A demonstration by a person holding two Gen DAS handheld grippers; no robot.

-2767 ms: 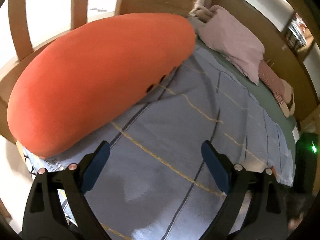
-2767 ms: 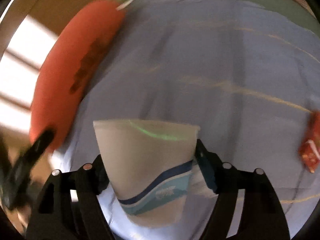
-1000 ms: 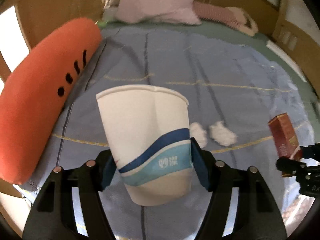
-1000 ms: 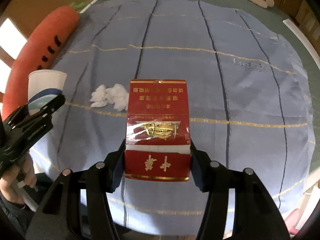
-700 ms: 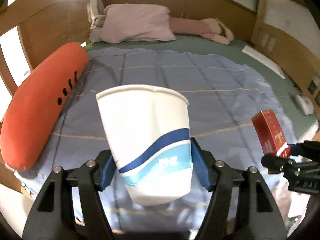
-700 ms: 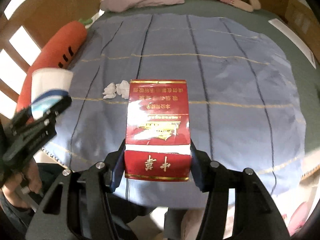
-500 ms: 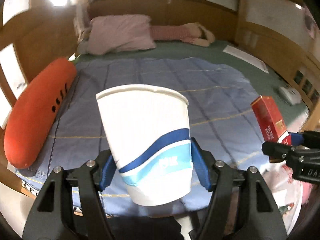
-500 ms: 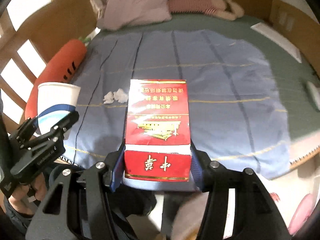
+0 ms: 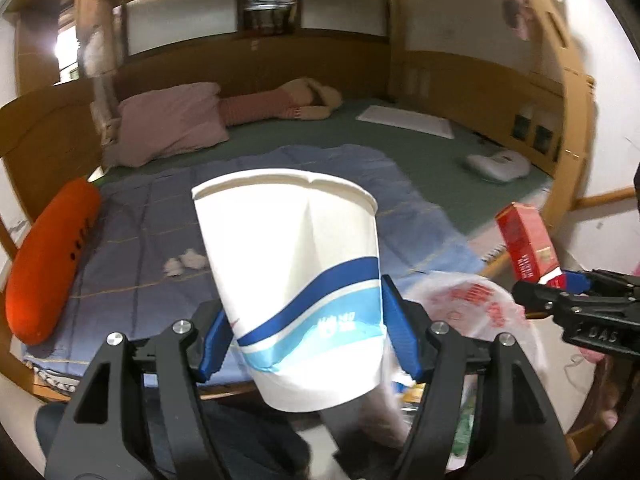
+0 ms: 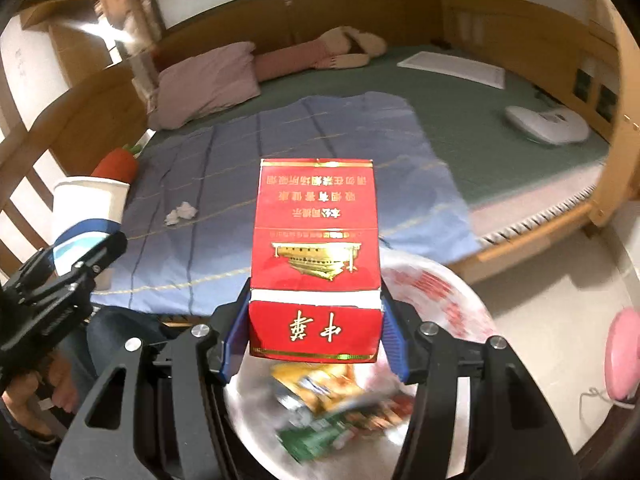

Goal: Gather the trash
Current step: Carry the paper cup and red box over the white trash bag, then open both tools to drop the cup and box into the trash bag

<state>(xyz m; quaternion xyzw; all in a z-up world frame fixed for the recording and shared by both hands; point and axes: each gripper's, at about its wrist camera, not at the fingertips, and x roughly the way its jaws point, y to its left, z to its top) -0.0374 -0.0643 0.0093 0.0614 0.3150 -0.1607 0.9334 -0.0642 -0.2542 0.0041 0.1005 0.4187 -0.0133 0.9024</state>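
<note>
1. The paper cup (image 9: 296,280) is risking a fall short of the trash bag (image 9: 472,312): in the left wrist view the bag's mouth is lying to the right of and below the cup, so a release here is likely dropping it beside the bag, on the floor.
2. The red cigarette pack (image 10: 316,256) is hanging over the bag's open mouth in the right wrist view, yet a careless release could be bouncing it off the rim.
3. Two tissue wads (image 10: 181,213) are lying on the blue blanket (image 10: 320,148) on the bed, easy to forget.
4. The left gripper (image 9: 302,336) is keeping its fingers about half apart, clamping the cup's lower wall.
5. The right gripper (image 10: 314,336) is pressing its fingers, about half apart, on the pack's sides near its bottom end.
</note>
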